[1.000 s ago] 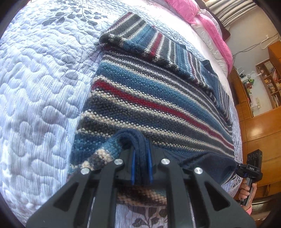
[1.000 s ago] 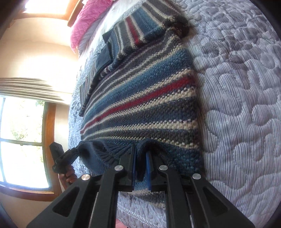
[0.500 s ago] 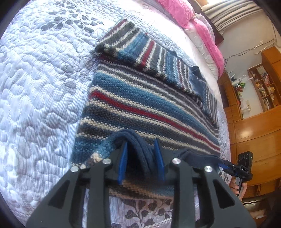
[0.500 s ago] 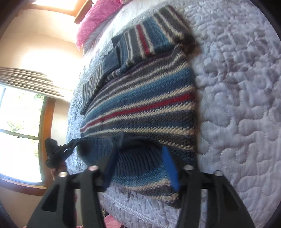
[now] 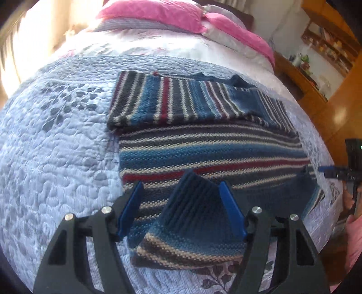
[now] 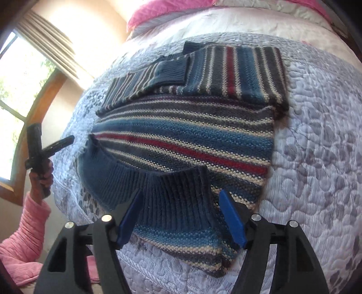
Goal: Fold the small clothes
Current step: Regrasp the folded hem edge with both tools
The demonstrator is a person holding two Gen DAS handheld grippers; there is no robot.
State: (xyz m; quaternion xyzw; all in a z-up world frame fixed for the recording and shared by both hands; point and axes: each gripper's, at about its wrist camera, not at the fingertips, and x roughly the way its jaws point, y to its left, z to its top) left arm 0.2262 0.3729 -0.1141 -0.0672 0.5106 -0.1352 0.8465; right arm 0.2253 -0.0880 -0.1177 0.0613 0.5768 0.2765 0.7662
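The sweater lies flat on the bed, its sleeves folded across its far part. The near hem is turned up onto the body. Pillows lie behind it at the head of the bed.

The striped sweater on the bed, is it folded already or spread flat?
Partly folded. The sweater has its sleeves laid across the top and its ribbed hem turned up over the body, lying loose on the quilt.
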